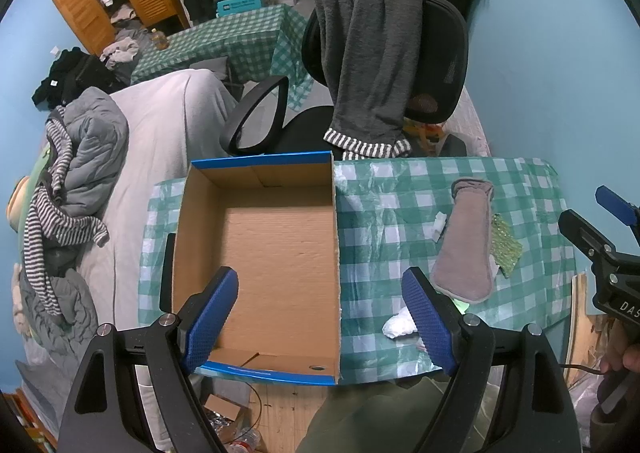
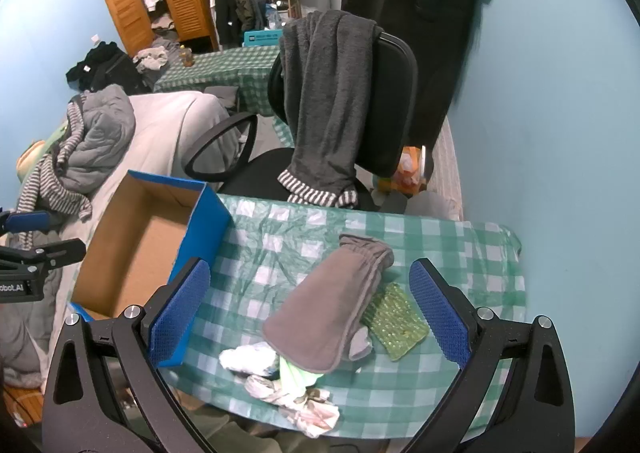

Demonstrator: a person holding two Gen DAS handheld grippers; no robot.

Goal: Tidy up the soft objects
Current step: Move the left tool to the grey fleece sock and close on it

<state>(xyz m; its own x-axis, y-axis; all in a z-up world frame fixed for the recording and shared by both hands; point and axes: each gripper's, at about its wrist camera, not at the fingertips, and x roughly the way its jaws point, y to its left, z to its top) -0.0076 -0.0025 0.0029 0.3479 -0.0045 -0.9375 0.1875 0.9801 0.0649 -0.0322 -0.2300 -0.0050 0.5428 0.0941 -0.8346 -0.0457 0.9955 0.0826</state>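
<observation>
Crumpling visible only right-view: wipes [image 2: 294, 393].

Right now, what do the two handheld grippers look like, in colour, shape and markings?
Both are alike: the left gripper and right gripper have black angular frames with triangular cut-outs, silver round bolts, and flat blue finger pads with a fine dotted texture. White lettering is printed on the black bodies, only partly readable. A thin dark cable runs by the right one's handle.
</observation>
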